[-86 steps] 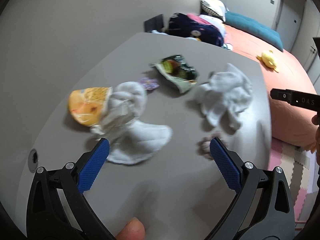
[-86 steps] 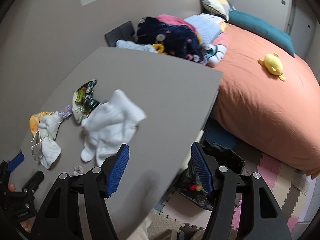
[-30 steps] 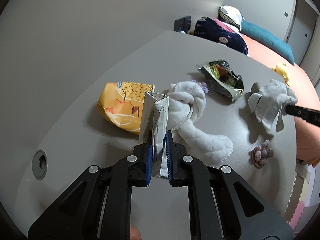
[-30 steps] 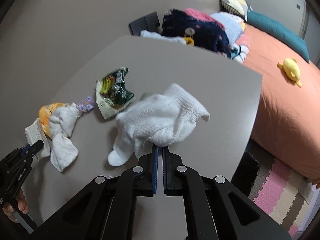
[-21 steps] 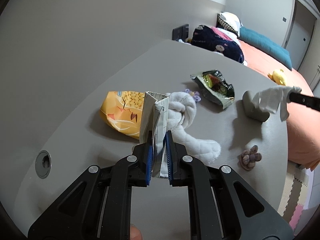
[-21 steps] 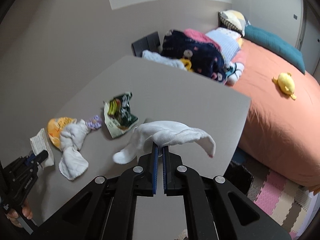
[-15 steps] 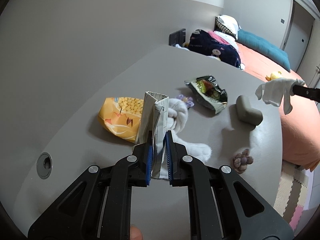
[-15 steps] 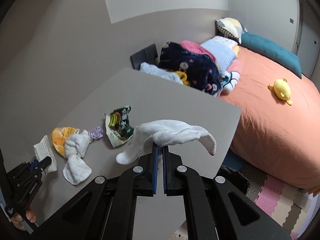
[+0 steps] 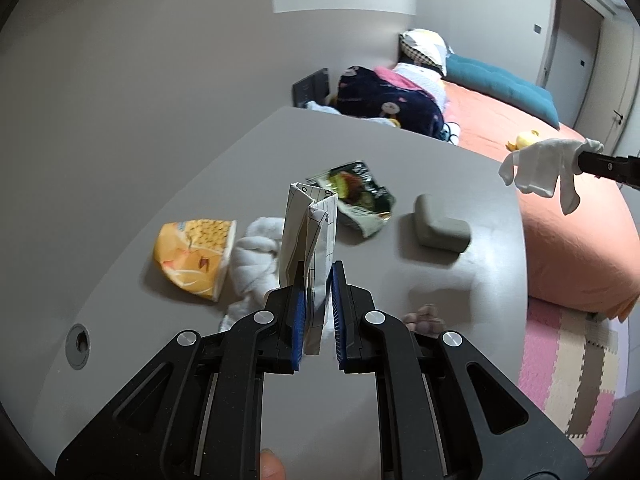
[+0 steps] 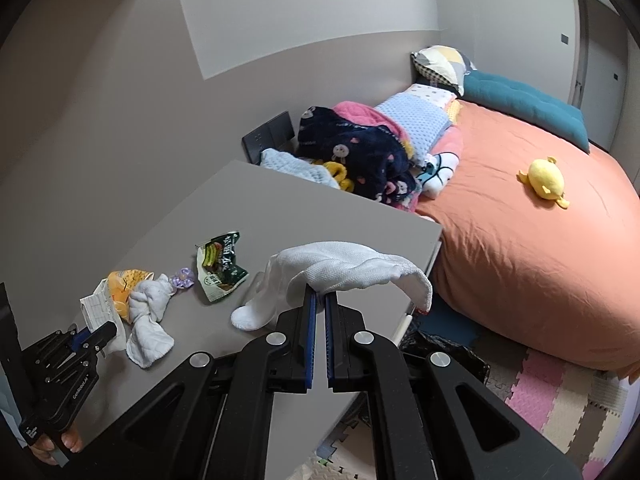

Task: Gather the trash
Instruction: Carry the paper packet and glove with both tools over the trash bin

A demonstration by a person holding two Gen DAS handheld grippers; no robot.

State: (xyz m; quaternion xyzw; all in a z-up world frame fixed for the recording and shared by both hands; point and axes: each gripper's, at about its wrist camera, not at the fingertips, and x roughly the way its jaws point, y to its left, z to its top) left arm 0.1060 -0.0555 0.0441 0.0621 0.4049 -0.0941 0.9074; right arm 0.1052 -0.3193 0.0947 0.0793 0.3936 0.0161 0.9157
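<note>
light: soft, even indoor | shadows: faint | focus: mostly sharp | edges: fisheye-curved, dark vignette

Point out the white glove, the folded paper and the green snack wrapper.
white glove (image 10: 344, 270), right wrist view, on its draped middle.
folded paper (image 9: 308, 232), left wrist view, on its upper half.
green snack wrapper (image 9: 356, 192), left wrist view, on its printed face.

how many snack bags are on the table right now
2. The orange snack bag lies near the table's left side beside a knotted white cloth. The green snack bag lies farther back, near the middle. More could be hidden behind the gripper.
</note>
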